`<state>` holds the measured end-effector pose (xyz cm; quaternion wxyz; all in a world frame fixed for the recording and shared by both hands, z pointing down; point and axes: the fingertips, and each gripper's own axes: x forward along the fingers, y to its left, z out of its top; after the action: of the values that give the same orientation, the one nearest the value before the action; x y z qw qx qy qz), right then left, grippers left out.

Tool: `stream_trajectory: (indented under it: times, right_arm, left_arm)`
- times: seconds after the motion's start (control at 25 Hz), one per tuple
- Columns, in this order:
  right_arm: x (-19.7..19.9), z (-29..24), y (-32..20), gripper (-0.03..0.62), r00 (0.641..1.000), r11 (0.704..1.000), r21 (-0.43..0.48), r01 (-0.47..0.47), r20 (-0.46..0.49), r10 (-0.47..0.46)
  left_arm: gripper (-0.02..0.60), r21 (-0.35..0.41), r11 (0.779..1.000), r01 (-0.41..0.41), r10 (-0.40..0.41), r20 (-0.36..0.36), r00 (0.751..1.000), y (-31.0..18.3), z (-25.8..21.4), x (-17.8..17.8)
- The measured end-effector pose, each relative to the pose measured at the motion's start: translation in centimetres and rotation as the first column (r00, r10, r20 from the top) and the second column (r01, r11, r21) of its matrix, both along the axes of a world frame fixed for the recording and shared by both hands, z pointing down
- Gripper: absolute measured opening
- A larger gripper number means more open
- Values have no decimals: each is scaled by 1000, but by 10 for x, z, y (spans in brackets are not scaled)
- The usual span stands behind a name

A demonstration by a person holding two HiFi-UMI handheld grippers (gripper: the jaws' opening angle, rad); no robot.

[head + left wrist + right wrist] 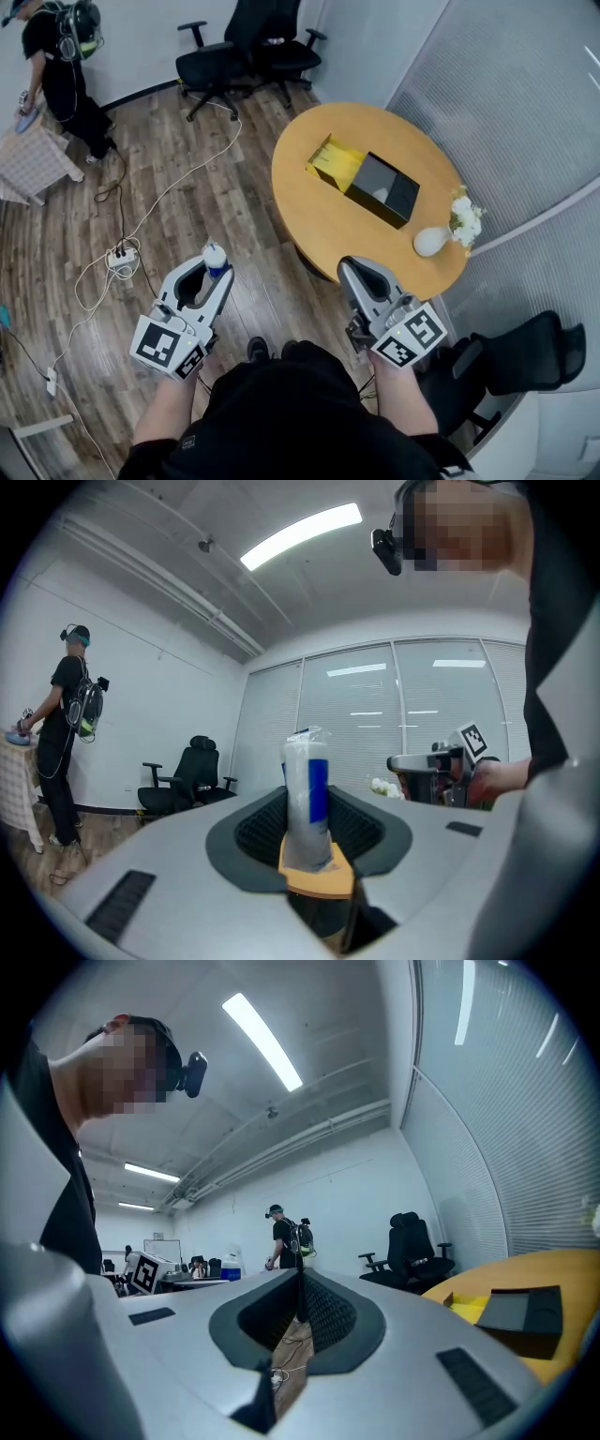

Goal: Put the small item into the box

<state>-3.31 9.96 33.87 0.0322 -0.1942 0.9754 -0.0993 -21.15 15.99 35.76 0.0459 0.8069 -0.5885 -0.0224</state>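
White-and-blue plastic-wrapped packet (306, 794), pinched upright by left gripper (211, 277) for carrying, well apart from open black-and-yellow box (380, 187) on round wooden table (309, 225); right gripper (361, 272) pressed together, empty, evidently spare.

Round wooden table (314, 211) with open black-yellow box (375, 183), white flower vase (431, 242)

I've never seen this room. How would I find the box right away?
Look for the round wooden table standing on the plank floor next to the ribbed grey wall. The box lies near the middle of its top. It is black and flat-sided with an open yellow end, while its only neighbour on the table is a round white vase near the edge.
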Motion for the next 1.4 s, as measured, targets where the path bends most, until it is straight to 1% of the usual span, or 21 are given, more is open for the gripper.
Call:
stream_trajectory:
  times: [0.2, 0.44, 0.56, 0.68, 0.84, 0.96, 1.04, 1.2, 1.4]
  right_arm:
    - [0, 3, -22, 38, 1000, 1000, -6, -7, -1, 7]
    - [6, 18, -71, 40, 999, 999, -46, 3, 33, -2]
    - [8, 22, -102, 40, 999, 998, -58, 17, 30, -15]
    - [15, 26, -137, 40, 1000, 999, -52, 16, 21, -15]
    - [35, 39, -185, 40, 1000, 998, -70, 4, 27, -2]
    - [49, 40, -215, 40, 999, 998, -64, 5, 44, -2]
    - [55, 37, -228, 40, 999, 998, -56, 10, 54, -7]
    - [63, 37, -247, 40, 998, 998, -58, 3, 62, 0]
    - [67, 41, -259, 40, 998, 997, -76, -15, 63, 20]
  left_arm:
    - [133, -9, 1000, -11, 10, -12, 1000, -24, 4, 0]
    - [133, -35, 999, 7, -7, -2, 1000, -68, 14, 1]
    - [133, -48, 999, 5, -6, -8, 1000, -101, 18, 5]
    - [133, -65, 998, -6, 4, -18, 1000, -141, 17, 15]
    - [133, -74, 997, -15, 15, 1, 1000, -192, 17, 33]
    - [133, -67, 997, -27, 28, 21, 999, -224, 14, 49]
    - [133, -61, 998, -35, 37, 35, 999, -239, 11, 58]
    - [133, -59, 997, -46, 48, 38, 998, -263, 6, 69]
    - [133, -74, 994, -75, 78, 42, 996, -289, 9, 73]
